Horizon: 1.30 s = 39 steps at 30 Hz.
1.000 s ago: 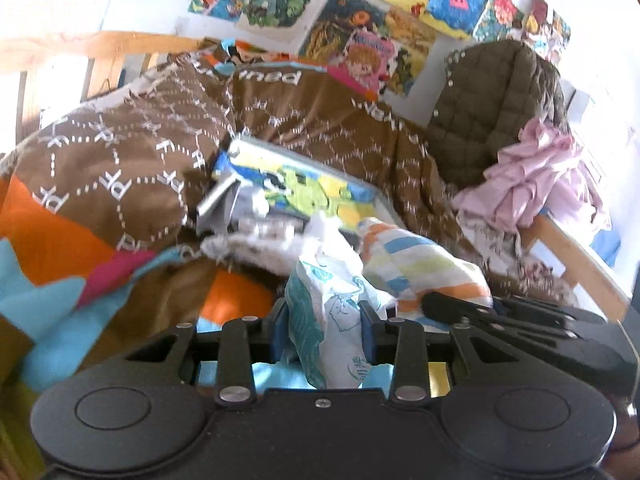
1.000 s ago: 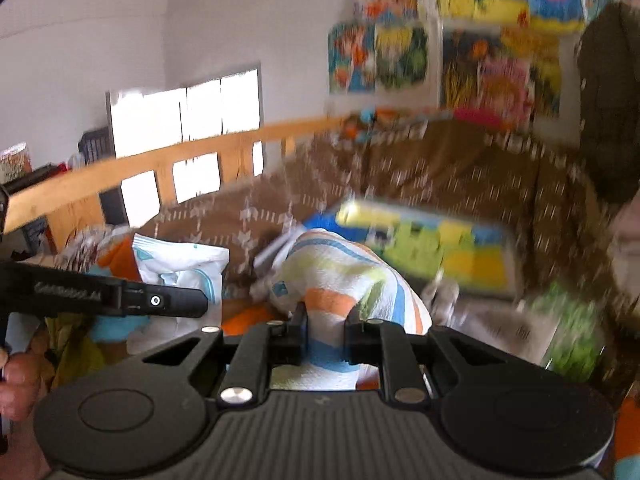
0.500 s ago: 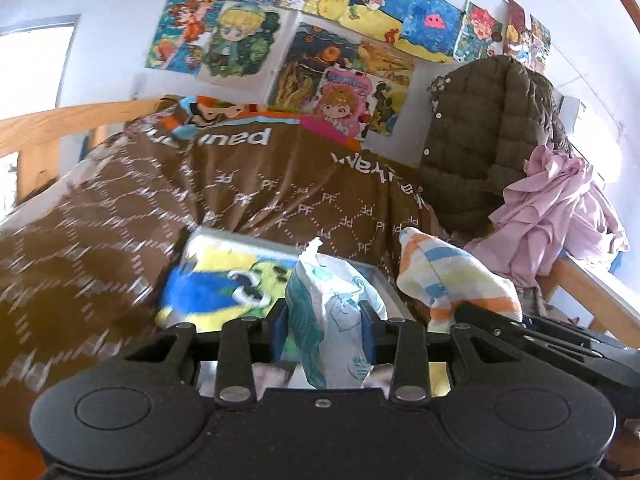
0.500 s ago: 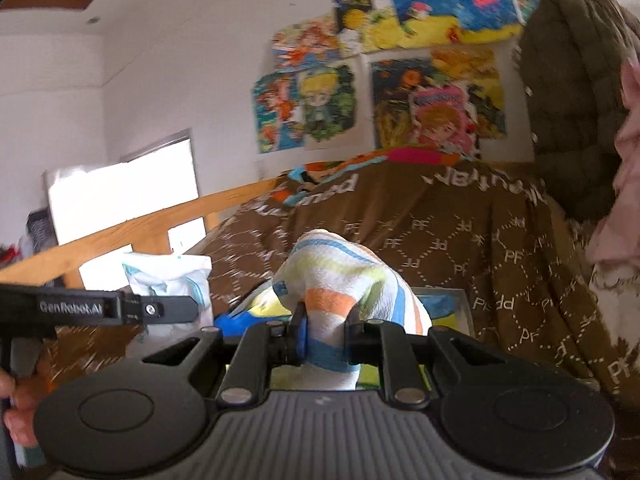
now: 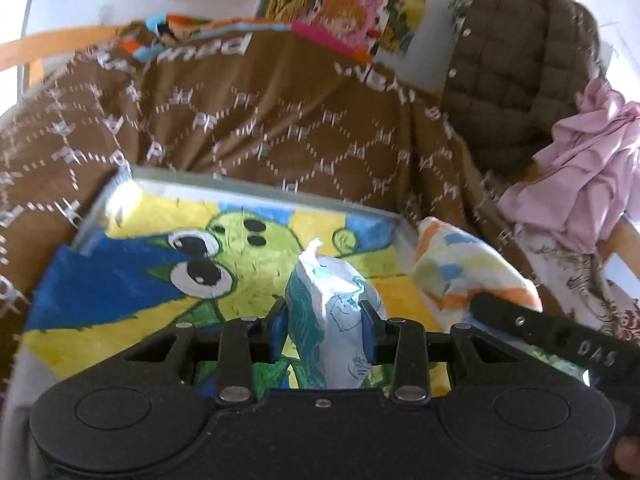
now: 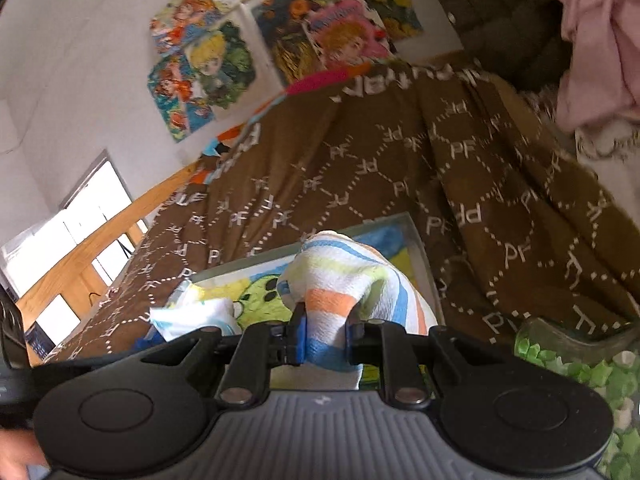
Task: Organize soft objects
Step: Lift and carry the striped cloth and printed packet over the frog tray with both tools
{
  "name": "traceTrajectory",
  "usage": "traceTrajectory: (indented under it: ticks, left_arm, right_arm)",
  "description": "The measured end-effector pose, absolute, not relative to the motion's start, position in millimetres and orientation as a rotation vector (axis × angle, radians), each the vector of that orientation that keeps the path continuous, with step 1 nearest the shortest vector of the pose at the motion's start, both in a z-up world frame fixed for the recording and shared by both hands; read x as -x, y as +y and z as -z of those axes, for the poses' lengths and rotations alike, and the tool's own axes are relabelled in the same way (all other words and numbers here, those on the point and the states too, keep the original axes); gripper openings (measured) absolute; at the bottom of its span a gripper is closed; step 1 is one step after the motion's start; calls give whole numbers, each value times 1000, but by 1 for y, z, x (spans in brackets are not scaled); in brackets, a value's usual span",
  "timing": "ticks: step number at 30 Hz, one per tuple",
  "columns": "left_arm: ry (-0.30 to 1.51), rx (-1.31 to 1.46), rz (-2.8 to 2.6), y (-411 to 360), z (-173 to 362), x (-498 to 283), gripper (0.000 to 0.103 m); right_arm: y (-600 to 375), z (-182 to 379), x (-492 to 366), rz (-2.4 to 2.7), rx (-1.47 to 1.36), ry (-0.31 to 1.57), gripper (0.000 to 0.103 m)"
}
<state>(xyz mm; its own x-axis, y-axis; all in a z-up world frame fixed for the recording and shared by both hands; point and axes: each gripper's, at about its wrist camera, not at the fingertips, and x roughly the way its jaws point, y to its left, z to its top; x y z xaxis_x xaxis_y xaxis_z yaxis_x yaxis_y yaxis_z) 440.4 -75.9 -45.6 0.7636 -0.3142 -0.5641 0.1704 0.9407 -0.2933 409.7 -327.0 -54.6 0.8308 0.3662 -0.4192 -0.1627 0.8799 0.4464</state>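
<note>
Teal-printed white cloth [image 5: 334, 316] sits pinched in the left hand-held gripper [image 5: 325, 330], over the cartoon-painted tray [image 5: 248, 192] on the brown blanket [image 5: 280, 120]; the right hand-held gripper [image 6: 326, 338] clamps a striped towel [image 6: 344, 280] just beside it.

The left gripper [image 5: 324, 334] was a matte black plastic tool with a smooth, broad body bearing two round raised discs, a small centre screw, and silver rivets on its linkage arms; blue pads lined its fingers [image 5: 278, 328]. The right gripper [image 6: 325, 338] matched it in shape, with black linkages, silver rivets and blue pads, but its centre panel was grey and ribbed. White lettering marked its side bar in the left view.
</note>
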Motion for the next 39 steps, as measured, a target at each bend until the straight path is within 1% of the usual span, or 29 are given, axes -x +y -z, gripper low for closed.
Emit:
traceTrajectory:
  ticks: [3,6,7,9,10,12,14,16,17,19,21,23,25,27,28,31,36,39]
  left_arm:
    - [704,250,260,-80,59,-455,39]
    - [741,263,263,-81,68,-460,39]
    - [752,262,263,-81,70,-461,39]
    - [771,257,264,-83,73,-463,41]
    - [779,255,263,-83,75,-463,42]
    - [790,252,257,-83,76,-463,44]
    - [788,257,250,-82,74,-462,51]
    - [780,258,232,-81,71,-459,62]
    - [775,260,226,-80,69,-457,64]
    - [765,264,218,-78,64,-452,73]
    - [755,258,207,-77,58,-447,76]
    - [748,248,200,-76,52,-441,80]
    - [731,238,184,-75,45,-433,86]
    - [711,235,174,-73,37,-426,87]
    - [702,238,171,-72,32,-421,91]
    - [671,247,153,-68,19,-409,99]
    - [596,241,125,-63,-4,-379,102]
    - [533,252,135,-59,-19,-357,102]
  right_arm:
    - [-328,61,-423,-281,-421,552,21]
    - [-327,65,-431,-262,-420,581,26]
    - [-326,66,-433,-260,-417,591,31]
    - [-324,67,-434,-256,-411,601,36]
    - [-323,66,-434,-255,-403,599,45]
    - [-321,63,-432,-259,-384,599,56]
    - [-320,60,-430,-267,-372,596,60]
    - [-320,57,-428,-270,-367,596,68]
    - [-320,56,-427,-274,-366,593,70]
    - [-321,53,-424,-277,-363,587,78]
    - [-322,48,-420,-279,-360,573,84]
    - [-324,43,-414,-280,-358,556,86]
    - [-327,37,-408,-282,-358,538,93]
    - [-329,31,-399,-283,-350,511,98]
    - [-330,28,-393,-284,-341,492,101]
    - [-333,16,-378,-293,-320,445,103]
    - [-334,-4,-352,-308,-296,380,103]
    - [-332,-13,-333,-312,-273,336,103]
